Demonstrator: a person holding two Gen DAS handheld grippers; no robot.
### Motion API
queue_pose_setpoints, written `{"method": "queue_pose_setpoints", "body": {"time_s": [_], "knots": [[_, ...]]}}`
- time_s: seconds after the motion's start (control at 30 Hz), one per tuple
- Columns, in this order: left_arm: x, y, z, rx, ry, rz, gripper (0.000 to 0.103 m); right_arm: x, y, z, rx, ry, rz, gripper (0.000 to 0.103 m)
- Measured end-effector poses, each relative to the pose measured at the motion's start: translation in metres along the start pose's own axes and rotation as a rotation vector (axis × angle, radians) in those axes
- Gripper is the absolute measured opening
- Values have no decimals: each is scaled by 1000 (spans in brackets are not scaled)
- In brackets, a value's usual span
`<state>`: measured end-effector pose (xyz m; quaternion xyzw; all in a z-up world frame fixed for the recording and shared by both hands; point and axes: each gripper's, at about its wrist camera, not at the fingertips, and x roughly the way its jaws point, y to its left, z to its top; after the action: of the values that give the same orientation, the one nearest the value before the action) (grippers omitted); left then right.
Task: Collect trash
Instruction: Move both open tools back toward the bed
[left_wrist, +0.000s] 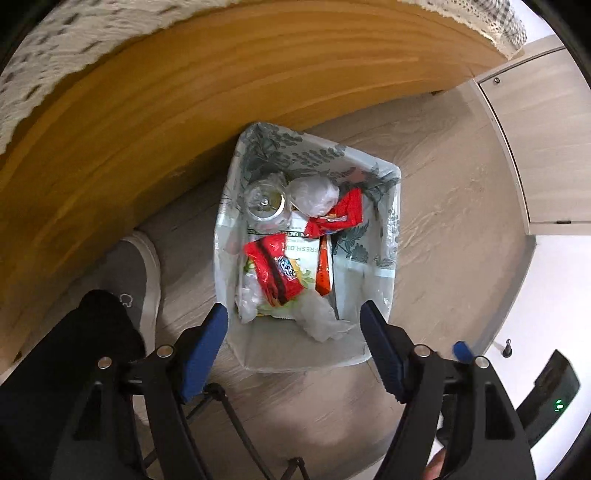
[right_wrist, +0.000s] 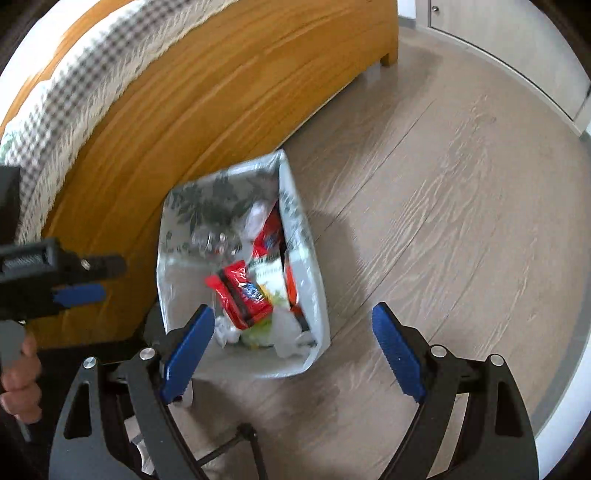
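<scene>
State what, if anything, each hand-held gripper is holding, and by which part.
Nothing is held. The left hand-held gripper and the right hand-held gripper both stand open above the lined trash bin, with no item between their pads.

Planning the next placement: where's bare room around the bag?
Bare wood floor between the trash bag and the cabinet. Crowded: inside the bag, and its other side against the bed frame and a shoe.

Bright, even daylight fills the room; the white wall (left_wrist: 554, 295) at right is blown out; soft shadows fall on the floor (right_wrist: 443, 221); the right wrist view is motion-blurred; fisheye bends the bed frame (left_wrist: 258, 92).
</scene>
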<state>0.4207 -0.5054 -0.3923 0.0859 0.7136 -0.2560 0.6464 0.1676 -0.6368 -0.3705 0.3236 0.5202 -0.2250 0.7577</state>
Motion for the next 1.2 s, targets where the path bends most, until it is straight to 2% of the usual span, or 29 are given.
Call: {"method": "queue_pose_setpoints", "body": {"time_s": [0.17, 0.23, 0.3, 0.37, 0.43, 0.53, 0.67, 0.83, 0.93, 0.97, 1.0, 1.07, 1.2], "knots": [[-7, 1, -6, 2, 7, 3, 71, 3, 16, -6, -29, 29, -10, 83], [-14, -1, -10, 34, -9, 64, 72, 0, 20, -7, -40, 26, -25, 83], [-24, -4, -15, 80, -38, 93, 72, -1, 20, -8, -48, 35, -41, 83], [-39, -5, -20, 96, -85, 101, 72, -1, 20, -9, -49, 46, -67, 83], [-56, -4, -24, 94, -131, 77, 72, -6, 19, -8, -42, 48, -82, 83], [-86, -2, -26, 81, -217, 51, 72, -22, 26, -4, -63, 19, -112, 83], [-126, -2, -36, 70, -335, 55, 72, -54, 48, 6, -94, -51, -152, 83], [-194, 17, -44, 78, -478, -15, 72, -108, 94, 28, -131, -208, -128, 83], [-240, 45, -43, 67, -588, -50, 72, -142, 140, 45, -201, -331, -72, 83], [-256, 59, -41, 64, -624, -58, 75, -147, 151, 50, -218, -352, -63, 83], [-271, 74, -38, 66, -661, -57, 77, -152, 167, 57, -238, -377, -59, 83], [-289, 96, -32, 100, -723, -39, 87, -154, 195, 72, -267, -395, -45, 83], [-311, 148, -7, 191, -823, 74, 88, -140, 253, 102, -317, -409, 4, 83]]}}
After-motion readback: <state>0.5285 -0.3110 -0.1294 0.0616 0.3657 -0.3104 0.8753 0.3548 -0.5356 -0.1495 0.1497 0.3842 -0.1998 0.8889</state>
